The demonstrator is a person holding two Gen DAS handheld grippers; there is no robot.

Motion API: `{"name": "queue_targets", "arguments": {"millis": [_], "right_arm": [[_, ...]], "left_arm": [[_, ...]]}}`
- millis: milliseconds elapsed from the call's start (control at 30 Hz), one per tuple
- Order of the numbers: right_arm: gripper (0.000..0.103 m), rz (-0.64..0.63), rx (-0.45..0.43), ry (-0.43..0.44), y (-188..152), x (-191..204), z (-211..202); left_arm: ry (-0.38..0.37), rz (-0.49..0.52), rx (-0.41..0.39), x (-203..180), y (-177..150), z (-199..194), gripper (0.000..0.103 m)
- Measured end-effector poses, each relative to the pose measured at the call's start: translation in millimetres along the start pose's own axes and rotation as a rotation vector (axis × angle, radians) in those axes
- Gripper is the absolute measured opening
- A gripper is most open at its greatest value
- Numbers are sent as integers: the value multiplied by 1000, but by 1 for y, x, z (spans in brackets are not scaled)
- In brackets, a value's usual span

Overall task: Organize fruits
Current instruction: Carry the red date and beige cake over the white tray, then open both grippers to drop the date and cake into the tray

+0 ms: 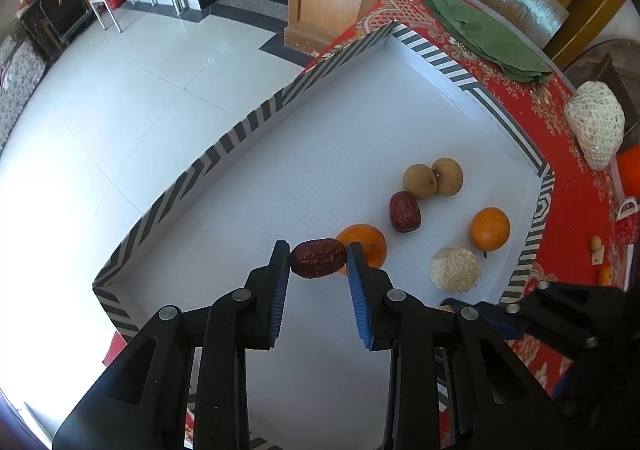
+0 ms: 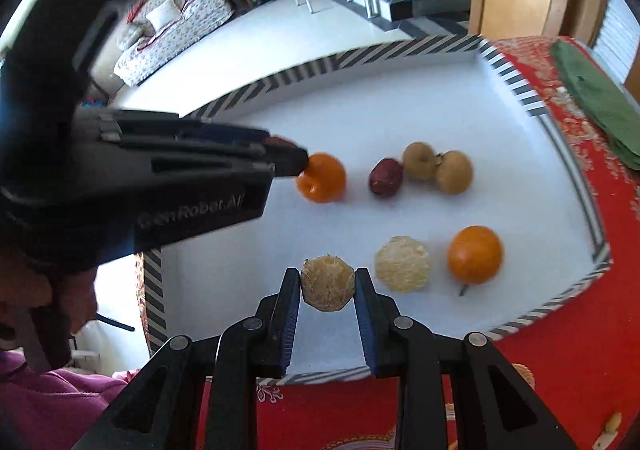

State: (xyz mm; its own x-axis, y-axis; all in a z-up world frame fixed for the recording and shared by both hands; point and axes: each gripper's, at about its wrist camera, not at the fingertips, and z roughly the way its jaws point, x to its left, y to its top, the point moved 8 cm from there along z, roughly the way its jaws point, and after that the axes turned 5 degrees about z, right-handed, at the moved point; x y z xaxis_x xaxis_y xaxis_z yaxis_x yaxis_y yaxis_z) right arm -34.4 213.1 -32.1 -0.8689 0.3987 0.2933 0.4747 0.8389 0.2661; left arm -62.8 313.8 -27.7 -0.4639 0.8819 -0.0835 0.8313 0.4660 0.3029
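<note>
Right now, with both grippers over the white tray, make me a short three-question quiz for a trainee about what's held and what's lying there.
1. True or false: the left gripper holds an orange.
2. What does the right gripper hold? A) a pale fibrous ball B) a longan C) a green leaf
3. How many oranges lie on the tray?

Key
1. False: it is shut on a red date.
2. A: the fibrous ball sits between its pads.
3. Two: one orange near the left gripper, another orange by the second fibrous ball.
</note>
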Motion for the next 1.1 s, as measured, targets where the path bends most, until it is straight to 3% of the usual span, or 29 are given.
{"name": "queue_targets", "arguments": {"millis": [367, 667, 733, 900, 1100], "right_arm": [[26, -40, 32, -36, 2, 5, 22], [27, 11, 37, -29, 4, 4, 22], [27, 21, 21, -18, 5, 4, 18], [28, 38, -12, -5, 4, 3, 5], [28, 52, -67, -20, 3, -4, -18]], "left_arm": [[7, -15, 32, 6, -9, 9, 28], [17, -55, 80, 6, -17, 22, 28], [19, -61, 85, 6, -18, 23, 30], [8, -78, 54, 4, -13, 13, 50], [15, -57, 23, -7, -6, -1, 50]]}}
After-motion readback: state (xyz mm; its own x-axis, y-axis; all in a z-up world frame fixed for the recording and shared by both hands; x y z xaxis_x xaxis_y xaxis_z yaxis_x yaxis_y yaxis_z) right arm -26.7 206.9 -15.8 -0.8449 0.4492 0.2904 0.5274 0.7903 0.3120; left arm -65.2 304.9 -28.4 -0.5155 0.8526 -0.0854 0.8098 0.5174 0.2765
